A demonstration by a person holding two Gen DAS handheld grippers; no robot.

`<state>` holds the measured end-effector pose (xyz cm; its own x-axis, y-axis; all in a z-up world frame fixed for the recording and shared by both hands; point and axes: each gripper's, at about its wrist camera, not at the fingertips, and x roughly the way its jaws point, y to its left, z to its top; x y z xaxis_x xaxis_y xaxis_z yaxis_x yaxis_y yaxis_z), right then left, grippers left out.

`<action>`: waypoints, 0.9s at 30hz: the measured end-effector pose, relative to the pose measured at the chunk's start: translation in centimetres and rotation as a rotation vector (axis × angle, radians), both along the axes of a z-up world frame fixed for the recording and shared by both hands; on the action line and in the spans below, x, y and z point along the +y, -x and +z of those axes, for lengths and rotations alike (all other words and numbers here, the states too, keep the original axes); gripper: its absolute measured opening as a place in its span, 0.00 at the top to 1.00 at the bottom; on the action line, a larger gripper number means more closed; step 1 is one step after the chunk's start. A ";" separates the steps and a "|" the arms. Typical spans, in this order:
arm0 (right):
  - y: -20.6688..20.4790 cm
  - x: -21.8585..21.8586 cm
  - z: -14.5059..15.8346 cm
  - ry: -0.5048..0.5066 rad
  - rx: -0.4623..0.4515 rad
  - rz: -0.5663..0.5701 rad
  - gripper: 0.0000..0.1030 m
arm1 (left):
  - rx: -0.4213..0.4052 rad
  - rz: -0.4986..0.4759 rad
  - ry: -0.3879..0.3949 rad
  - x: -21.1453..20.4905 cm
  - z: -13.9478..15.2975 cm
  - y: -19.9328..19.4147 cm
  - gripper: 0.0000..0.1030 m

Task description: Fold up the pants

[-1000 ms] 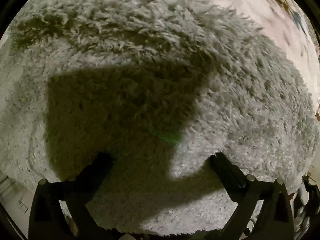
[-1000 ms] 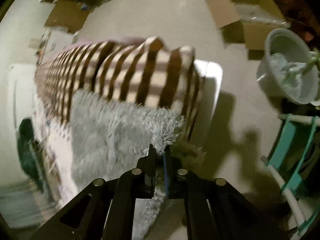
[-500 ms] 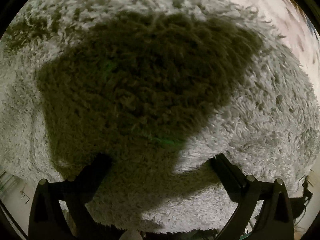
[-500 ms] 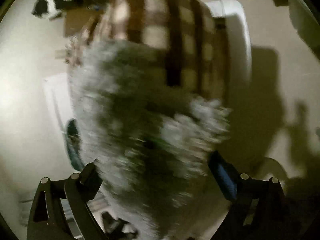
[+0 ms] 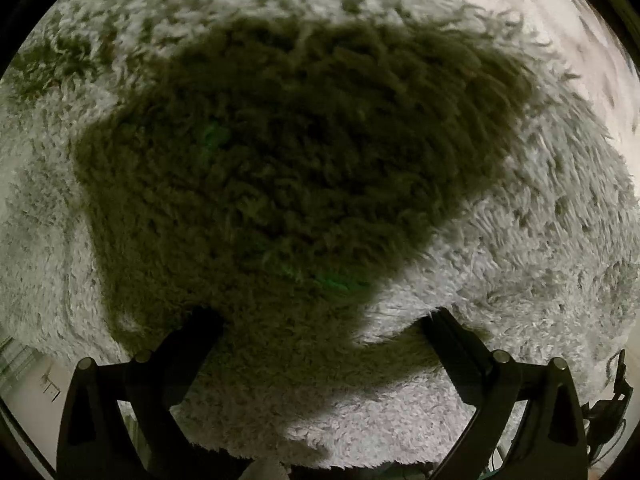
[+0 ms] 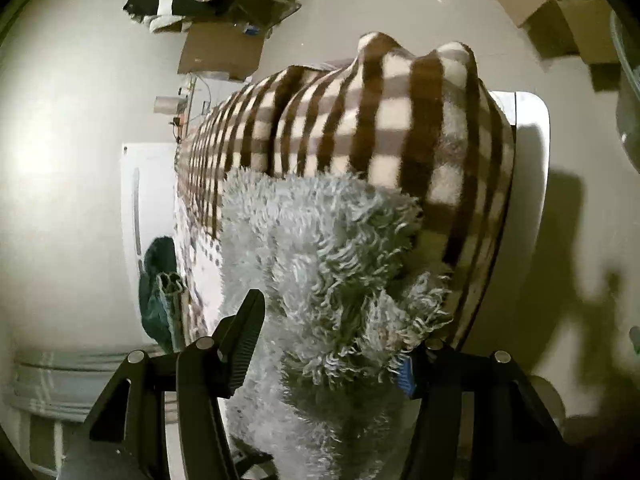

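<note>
Right wrist view: the right hand-held gripper (image 6: 332, 344), a second ago pinched tight on a corner of the shaggy grey pants (image 6: 320, 264), has let that corner go; its jaws sprang wide and are now closing again, standing at a middling gap with a tuft of pile lying between them, the pads not pressing on it; the released corner rests as a thick fold on the brown-and-cream checked blanket (image 6: 400, 128), near the blanket's rounded end and close to the white edge of the desk (image 6: 532, 152).

Left wrist view: the left hand-held gripper (image 5: 324, 320) stands wide open, pointing steeply down at the pants (image 5: 520, 280); the fabric fills the frame more closely than a second ago and the gripper's shadow (image 5: 300, 168) has spread across it; whether the fingertips touch the pile cannot be told.

Reading: one fold has apparently just been laid down and released; the pants lie doubled on the blanket, held by neither gripper; the next step is likely a fresh grasp or a smoothing of the fold, judged from the partly closing right jaws.
</note>
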<state>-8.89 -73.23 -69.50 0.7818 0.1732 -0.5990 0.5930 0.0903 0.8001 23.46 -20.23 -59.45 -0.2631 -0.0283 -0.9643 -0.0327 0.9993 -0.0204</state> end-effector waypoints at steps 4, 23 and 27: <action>-1.7 0.2 0.3 0.001 0.012 -0.003 0.39 | 0.003 0.001 -0.003 -0.2 0.0 -0.3 0.00; -7.5 0.0 1.0 0.012 0.001 0.027 0.34 | 0.017 0.003 -0.005 0.5 0.1 0.0 0.00; -7.2 0.4 1.2 0.008 -0.007 0.016 0.35 | 0.010 0.007 0.009 0.8 0.2 0.0 0.00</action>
